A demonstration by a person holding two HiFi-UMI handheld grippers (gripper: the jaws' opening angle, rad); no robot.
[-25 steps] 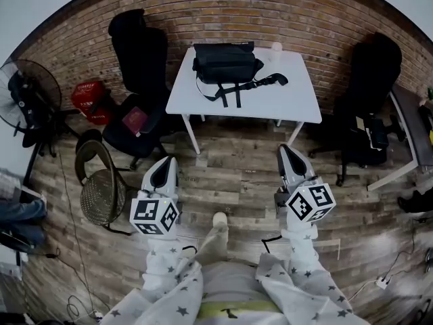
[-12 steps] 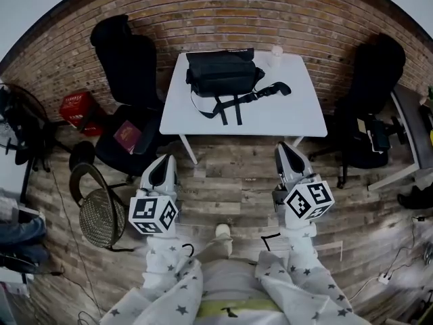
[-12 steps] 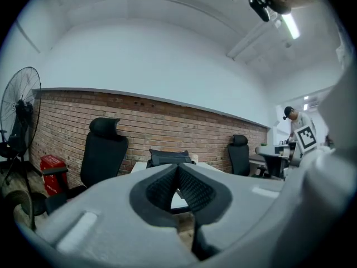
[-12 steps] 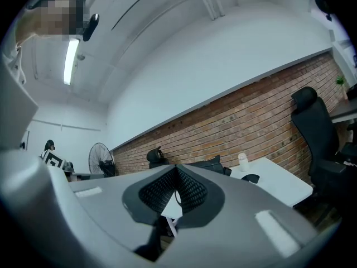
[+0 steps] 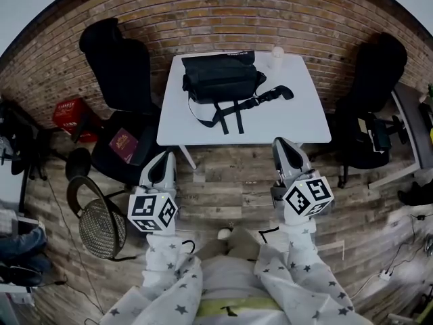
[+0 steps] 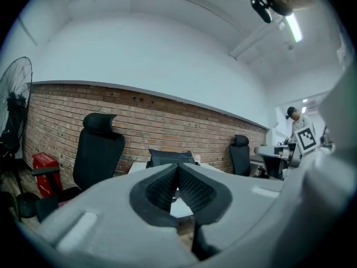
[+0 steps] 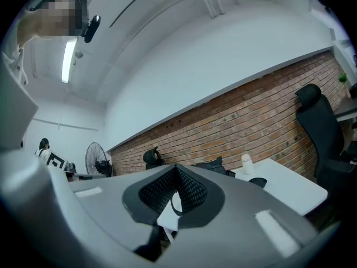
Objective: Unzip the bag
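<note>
A black bag (image 5: 220, 78) lies on the far half of a white table (image 5: 298, 120), its straps (image 5: 230, 114) trailing toward me. It also shows beyond the jaws as the bag (image 6: 170, 157) in the left gripper view and as the bag (image 7: 215, 164) in the right gripper view. My left gripper (image 5: 162, 164) and right gripper (image 5: 284, 147) hover over the wooden floor, short of the table's near edge. Both are shut and hold nothing. They are apart from the bag.
A small white bottle (image 5: 276, 54) stands at the table's back right. Black office chairs stand at the left (image 5: 118, 73) and right (image 5: 379, 80). A mesh wastebasket (image 5: 103, 219) and a red box (image 5: 67, 110) sit at the left. A brick wall (image 5: 216, 12) runs behind the table.
The table and bag have come nearer and lower in the head view as I stepped forward. Both grippers stayed shut in front of me.
</note>
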